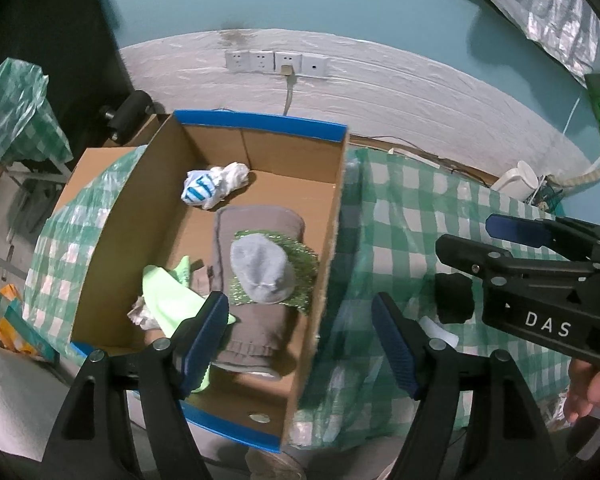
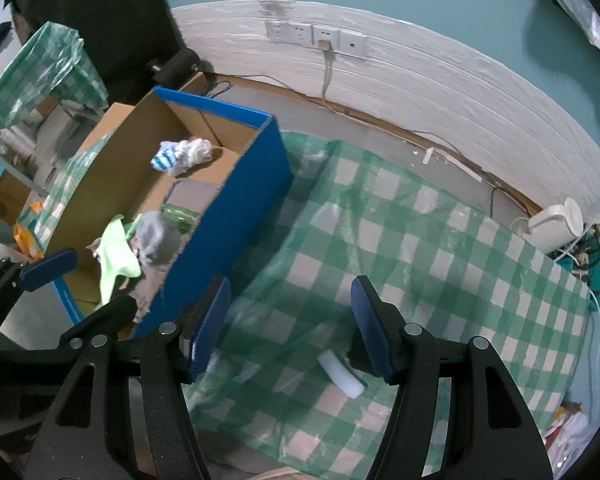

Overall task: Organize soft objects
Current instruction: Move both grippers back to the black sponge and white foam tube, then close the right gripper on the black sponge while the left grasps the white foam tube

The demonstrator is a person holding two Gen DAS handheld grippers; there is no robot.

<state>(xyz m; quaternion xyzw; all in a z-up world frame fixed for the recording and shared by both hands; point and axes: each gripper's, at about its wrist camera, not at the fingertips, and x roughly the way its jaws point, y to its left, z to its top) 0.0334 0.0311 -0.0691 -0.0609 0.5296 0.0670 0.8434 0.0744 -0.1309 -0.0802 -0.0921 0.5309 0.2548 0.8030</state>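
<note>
Jaws apart on my left gripper (image 1: 300,340), empty, over the cardboard box (image 1: 160,184); grey sock (image 1: 262,272) inside at 12 o'clock. Right wrist: right gripper (image 2: 290,320) jaws apart, empty; white foam piece (image 2: 342,374) on green checked cloth (image 2: 440,248), 5 o'clock.

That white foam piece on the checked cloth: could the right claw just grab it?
Probably yes. The white foam piece lies bare on the checked cloth, just below the right claw, whose jaws stand wide open. Nothing sits between them; the box is off to the side.
</note>
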